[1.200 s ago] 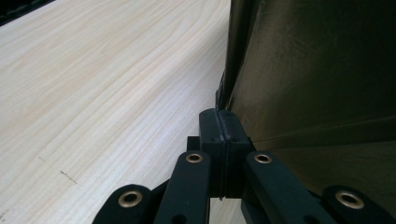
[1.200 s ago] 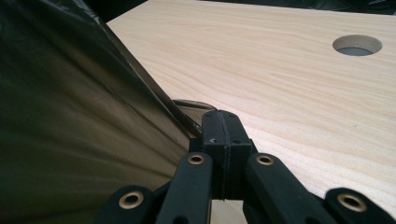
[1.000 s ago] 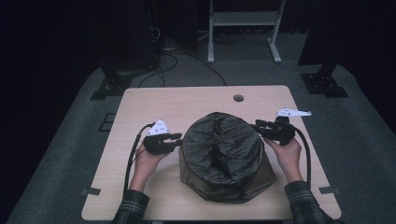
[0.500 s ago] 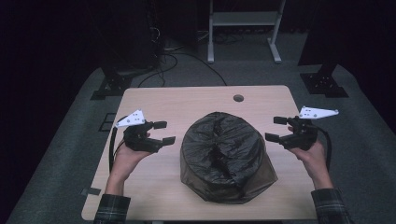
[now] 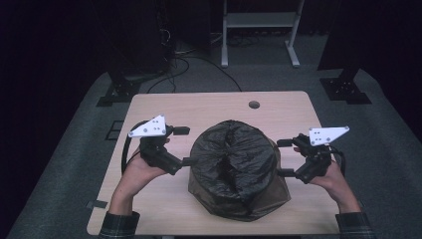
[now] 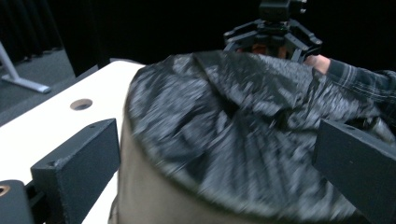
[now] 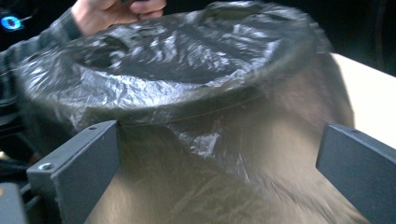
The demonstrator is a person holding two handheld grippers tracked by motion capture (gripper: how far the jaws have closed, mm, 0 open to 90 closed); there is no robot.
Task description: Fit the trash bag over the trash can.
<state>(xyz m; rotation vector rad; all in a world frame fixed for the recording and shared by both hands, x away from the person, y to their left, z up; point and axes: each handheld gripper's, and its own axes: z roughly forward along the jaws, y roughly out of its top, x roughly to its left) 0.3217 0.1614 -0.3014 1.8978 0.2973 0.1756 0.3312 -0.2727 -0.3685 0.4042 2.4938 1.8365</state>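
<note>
Both grippers, left (image 5: 183, 146) and right (image 5: 284, 158), have just opened, fingers apart, flanking the black bin liner (image 5: 234, 159) at nine and three o'clock; lining looks finished, next withdraw.

No text, label, brand, number or sign can be read anywhere in these views. The black bin liner (image 5: 234, 162) over the bin carries no print, the wooden table (image 5: 209, 107) is unmarked, and the grey three-cornered plates on the two grippers show small dark dots but no lettering.
</note>
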